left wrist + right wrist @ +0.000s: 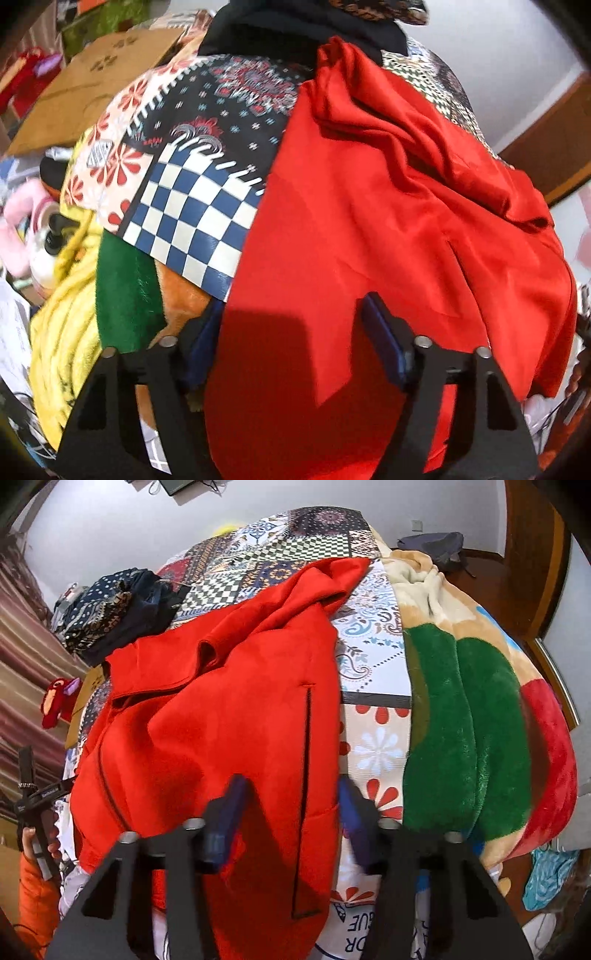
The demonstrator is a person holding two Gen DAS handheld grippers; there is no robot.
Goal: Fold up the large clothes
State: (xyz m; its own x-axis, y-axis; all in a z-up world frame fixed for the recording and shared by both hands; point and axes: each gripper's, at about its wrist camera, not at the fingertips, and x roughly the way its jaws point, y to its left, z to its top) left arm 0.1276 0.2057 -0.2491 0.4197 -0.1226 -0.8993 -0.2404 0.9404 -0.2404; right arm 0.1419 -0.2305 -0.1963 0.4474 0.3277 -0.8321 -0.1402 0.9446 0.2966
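Bright, even light. A hard-edged shadow falls on the red suede-like coat (pixel 369 229). Fisheye bending and dark corners frame both views; edges blur.

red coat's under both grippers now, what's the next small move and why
Probably close both on the near hem and lift it slightly. The red coat lies rumpled on the patterned cover, unfolded. The left gripper and right gripper each straddle its near edge, jaws apart, with no clear pinch on the cloth yet. A firm hold at both corners seems needed before any fold.
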